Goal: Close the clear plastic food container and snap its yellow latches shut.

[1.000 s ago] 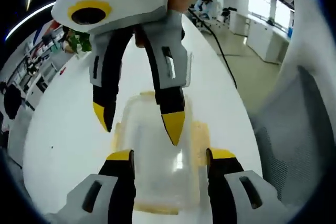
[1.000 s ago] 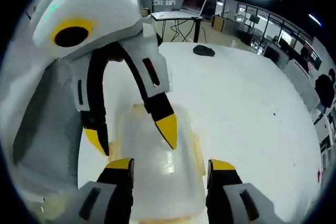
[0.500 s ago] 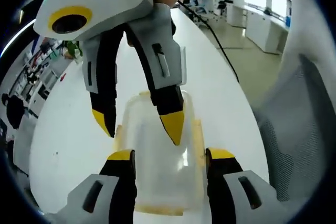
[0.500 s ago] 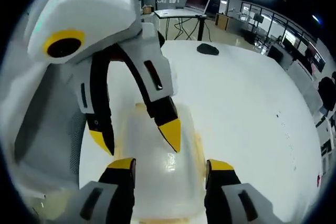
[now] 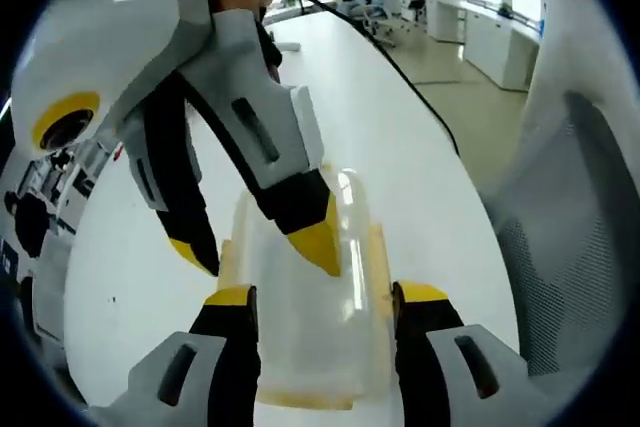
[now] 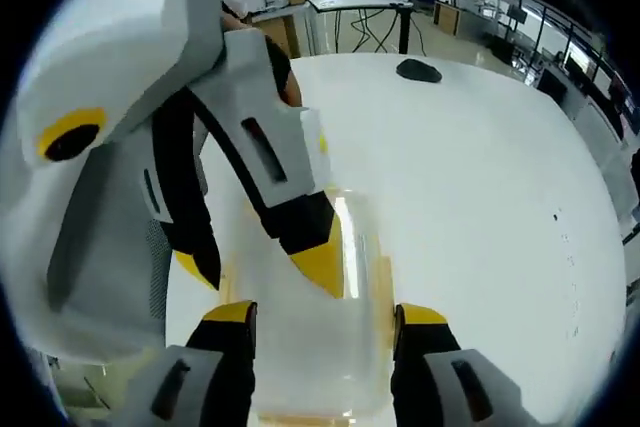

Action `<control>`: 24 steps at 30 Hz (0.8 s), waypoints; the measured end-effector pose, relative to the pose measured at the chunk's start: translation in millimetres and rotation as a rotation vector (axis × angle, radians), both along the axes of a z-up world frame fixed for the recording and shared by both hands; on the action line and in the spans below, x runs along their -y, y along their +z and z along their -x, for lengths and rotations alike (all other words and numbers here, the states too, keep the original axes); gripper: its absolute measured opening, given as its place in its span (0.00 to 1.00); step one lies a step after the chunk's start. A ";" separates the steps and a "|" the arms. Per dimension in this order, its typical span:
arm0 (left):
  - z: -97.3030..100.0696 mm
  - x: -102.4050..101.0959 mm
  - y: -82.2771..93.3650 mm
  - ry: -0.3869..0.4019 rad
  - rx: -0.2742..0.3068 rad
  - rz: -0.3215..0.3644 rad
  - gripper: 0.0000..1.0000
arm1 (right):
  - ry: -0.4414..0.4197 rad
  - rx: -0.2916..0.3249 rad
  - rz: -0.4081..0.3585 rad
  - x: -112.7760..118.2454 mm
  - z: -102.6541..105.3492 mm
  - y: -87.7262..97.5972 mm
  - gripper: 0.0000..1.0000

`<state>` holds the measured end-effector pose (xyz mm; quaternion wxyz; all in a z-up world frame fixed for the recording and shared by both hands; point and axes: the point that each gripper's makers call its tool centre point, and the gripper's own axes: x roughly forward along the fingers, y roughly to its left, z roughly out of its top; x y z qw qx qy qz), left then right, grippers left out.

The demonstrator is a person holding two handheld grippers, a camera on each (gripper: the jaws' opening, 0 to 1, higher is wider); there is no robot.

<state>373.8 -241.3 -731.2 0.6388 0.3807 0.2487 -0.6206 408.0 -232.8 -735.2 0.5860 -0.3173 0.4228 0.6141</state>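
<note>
The clear plastic container (image 5: 310, 347) lies on the white table, right under my left gripper (image 5: 325, 297), whose jaws stand open over it. A yellow latch (image 5: 376, 257) runs along its right side. My right gripper (image 5: 255, 247) reaches in from the upper left, open, one yellow fingertip (image 5: 315, 242) over the lid. In the right gripper view the same container (image 6: 310, 357) sits beneath my right gripper (image 6: 325, 314), open. The left gripper (image 6: 260, 265) leans in there from the left, open, over the container. Whether any tip touches the lid I cannot tell.
The white table (image 5: 420, 157) runs away from me, its edge curving at the right. A grey mesh chair (image 5: 575, 237) stands beside that edge. A black mouse (image 6: 418, 70) lies far back on the table. A cable (image 5: 400, 67) trails across it.
Each gripper now looms larger and more tilted in the other's view, its fingertips a little lower over the lid. Both stay open. The container has not shifted.
</note>
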 end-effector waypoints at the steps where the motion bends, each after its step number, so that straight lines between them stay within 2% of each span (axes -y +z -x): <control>1: -0.4 0.1 0.3 0.006 0.000 -0.001 0.52 | 0.004 -0.010 0.008 0.1 0.0 -0.1 0.54; 8: -0.4 -0.5 -0.6 0.007 0.004 -0.008 0.51 | 0.030 -0.065 0.048 -0.9 0.9 -4.2 0.54; 14: -1.6 0.0 -1.2 0.011 0.017 -0.008 0.51 | 0.037 -0.147 0.024 0.2 -0.1 -8.3 0.54; 18: -2.2 -0.7 -1.3 0.024 0.019 -0.004 0.50 | 0.029 -0.207 0.057 -0.8 -2.7 -9.3 0.48; 19: -0.2 -0.2 -1.2 0.017 0.015 -0.012 0.50 | 0.025 -0.227 0.100 6.1 -2.6 -12.7 0.48; 20: -0.6 0.2 -0.8 0.017 0.023 -0.016 0.50 | 0.047 -0.217 0.075 2.4 -4.6 -17.1 0.47; 24: -1.3 -0.6 -1.2 0.022 0.016 -0.001 0.50 | 0.045 -0.223 0.095 0.1 -1.4 -16.3 0.46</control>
